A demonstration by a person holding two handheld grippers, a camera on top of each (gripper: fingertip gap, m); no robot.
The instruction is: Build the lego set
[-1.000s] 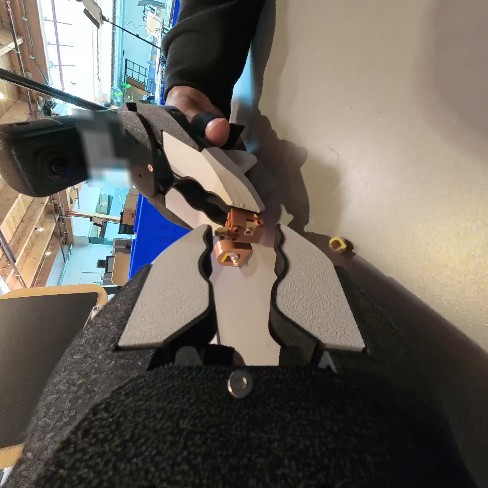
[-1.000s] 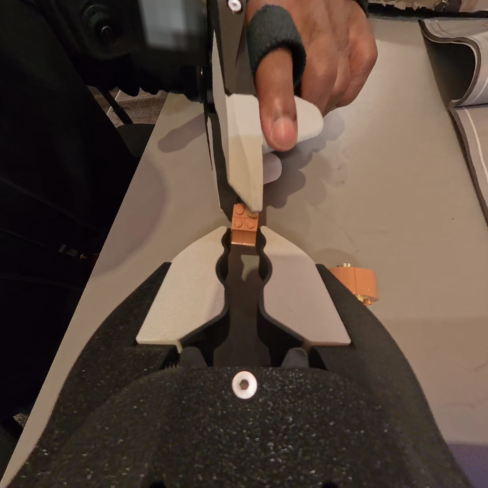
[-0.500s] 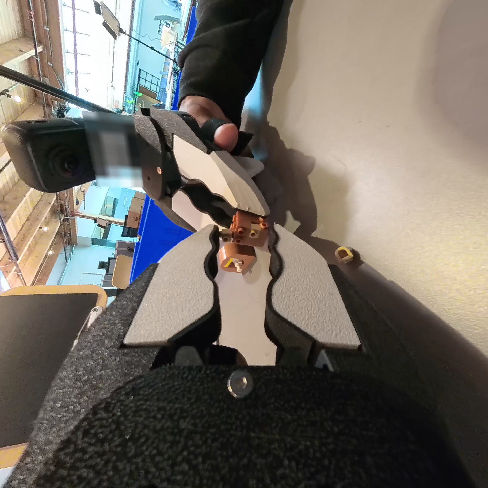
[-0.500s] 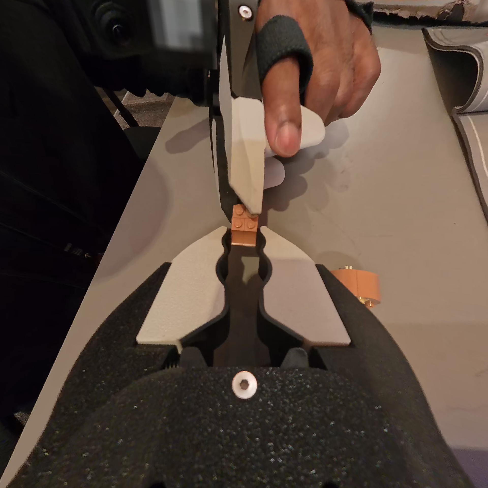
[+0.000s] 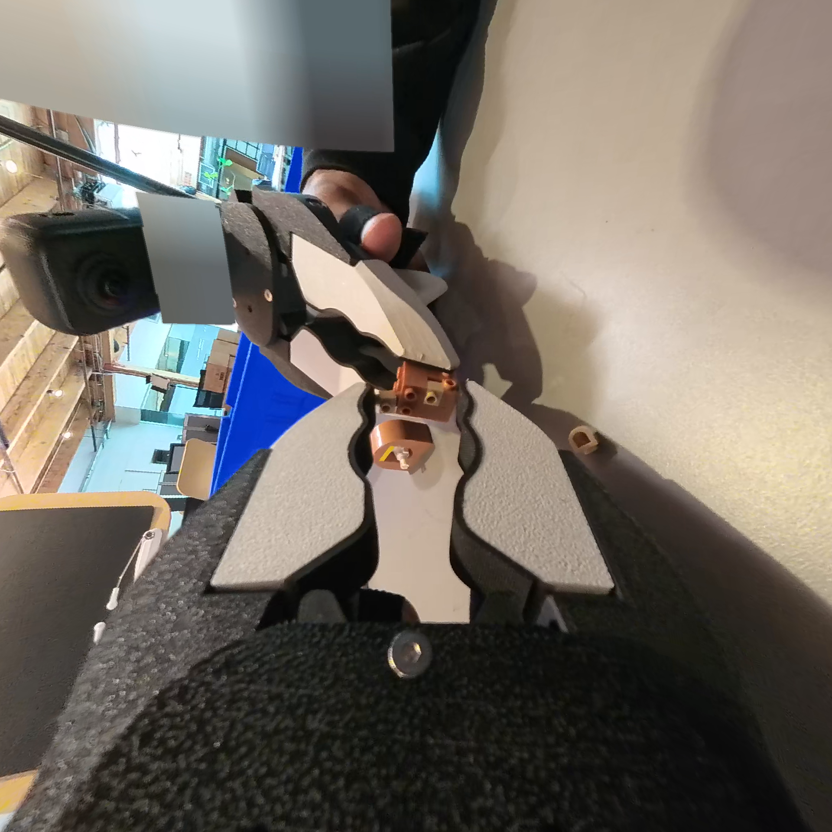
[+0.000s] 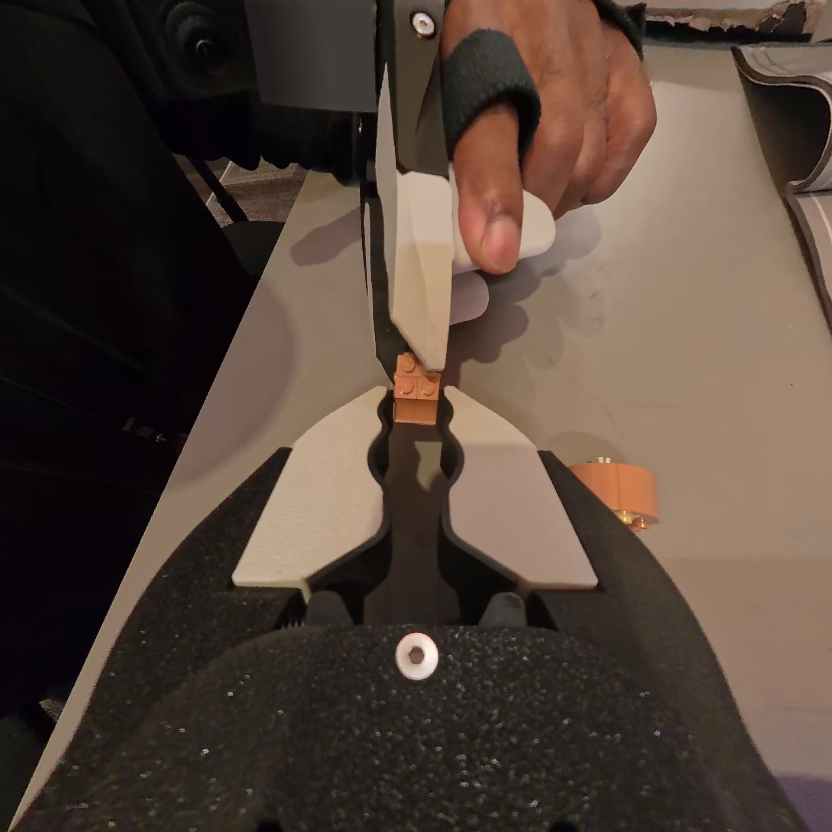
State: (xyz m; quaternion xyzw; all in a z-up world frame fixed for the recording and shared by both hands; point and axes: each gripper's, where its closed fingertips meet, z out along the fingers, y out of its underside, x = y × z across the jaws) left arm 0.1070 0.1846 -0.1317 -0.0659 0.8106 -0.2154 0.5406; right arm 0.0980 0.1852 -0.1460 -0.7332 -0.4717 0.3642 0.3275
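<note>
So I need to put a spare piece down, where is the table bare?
Bare table lies right of the hand, between the round brown part and the grey mat. It is crowded where both grippers meet on the brown brick block.

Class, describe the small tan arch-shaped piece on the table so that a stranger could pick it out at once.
Start at the pale table, seen from the left wrist. Beside the left gripper's right finger lies a tan arch-shaped piece. Unlike the brown brick cluster and brown round part, it is pale, hollow and alone.
</note>
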